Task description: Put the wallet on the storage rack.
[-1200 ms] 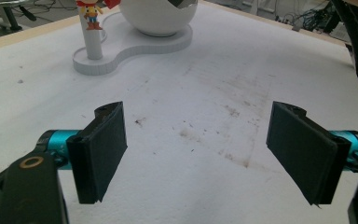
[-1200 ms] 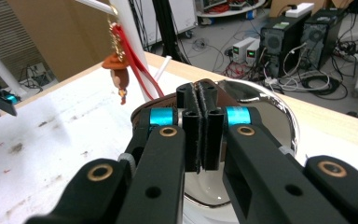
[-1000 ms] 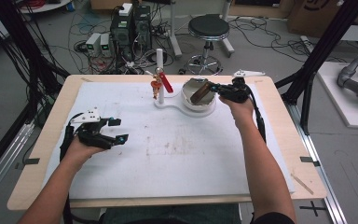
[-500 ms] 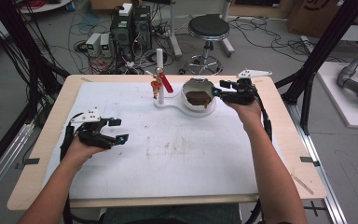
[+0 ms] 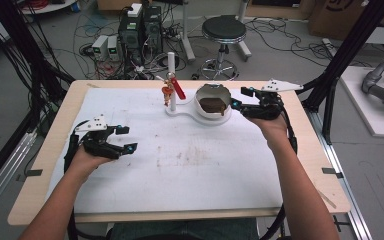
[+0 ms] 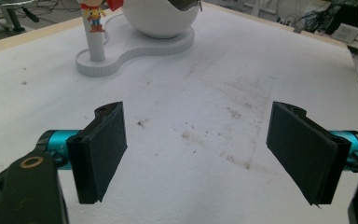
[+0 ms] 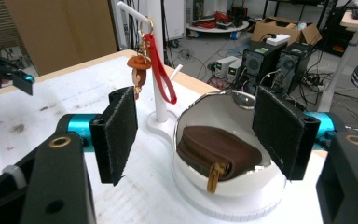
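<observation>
A: Where is the brown pouch (image 7: 216,151)?

B: It lies inside the white bowl (image 5: 206,111), zipper pull hanging toward the near rim. The bowl sits on a white stand (image 5: 182,111) at the far side of the table (image 5: 300,150), beside a post where a red strap (image 5: 178,90) and a small figure charm (image 5: 167,91) hang.

A: And the right gripper (image 5: 239,98)?

B: It hovers just right of the bowl. Its fingers (image 7: 121,133) have just been opening and stand wide, with nothing pressed between them; the pouch shows beyond the gap.

A: The left gripper (image 5: 126,138)?

B: It rests low over the table, well apart from the stand, fingers (image 6: 103,149) spread wide, holding nothing.
</observation>
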### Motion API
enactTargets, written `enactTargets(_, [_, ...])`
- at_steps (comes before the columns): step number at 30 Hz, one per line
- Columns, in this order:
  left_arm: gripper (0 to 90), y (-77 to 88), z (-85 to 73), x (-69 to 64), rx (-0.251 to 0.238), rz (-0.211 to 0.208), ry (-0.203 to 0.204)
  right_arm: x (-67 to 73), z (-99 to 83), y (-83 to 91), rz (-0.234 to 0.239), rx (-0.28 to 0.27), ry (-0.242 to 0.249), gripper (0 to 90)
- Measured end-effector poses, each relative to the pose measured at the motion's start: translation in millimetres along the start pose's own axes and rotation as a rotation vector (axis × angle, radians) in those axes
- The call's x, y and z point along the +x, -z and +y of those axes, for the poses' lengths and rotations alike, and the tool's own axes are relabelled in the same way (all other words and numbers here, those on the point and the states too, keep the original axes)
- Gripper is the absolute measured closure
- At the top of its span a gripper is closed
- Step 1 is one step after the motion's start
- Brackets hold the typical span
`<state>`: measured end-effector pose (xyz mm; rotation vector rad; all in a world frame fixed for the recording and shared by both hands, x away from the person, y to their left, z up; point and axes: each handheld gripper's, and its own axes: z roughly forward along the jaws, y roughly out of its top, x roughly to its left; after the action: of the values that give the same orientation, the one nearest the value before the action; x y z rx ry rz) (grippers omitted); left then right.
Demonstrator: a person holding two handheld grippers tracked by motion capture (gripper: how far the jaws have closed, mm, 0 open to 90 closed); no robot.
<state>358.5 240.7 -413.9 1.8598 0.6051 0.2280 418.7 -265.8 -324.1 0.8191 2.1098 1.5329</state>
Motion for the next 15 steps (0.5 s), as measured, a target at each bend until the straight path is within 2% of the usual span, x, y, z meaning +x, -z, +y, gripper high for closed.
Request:
enactTargets(8, [20.0, -0.4, 0.0, 0.6, -0.006, 0.006, 0.003, 5.4, -18.5, 19.4, 0.026, -0.009, 0.008, 27.8])
enactTargets(15, [20.0, -0.6, 1.2, -0.2, -0.027, 0.004, 0.003, 11.8, -30.5, 27.4, 0.045, -0.009, 0.003, 25.2])
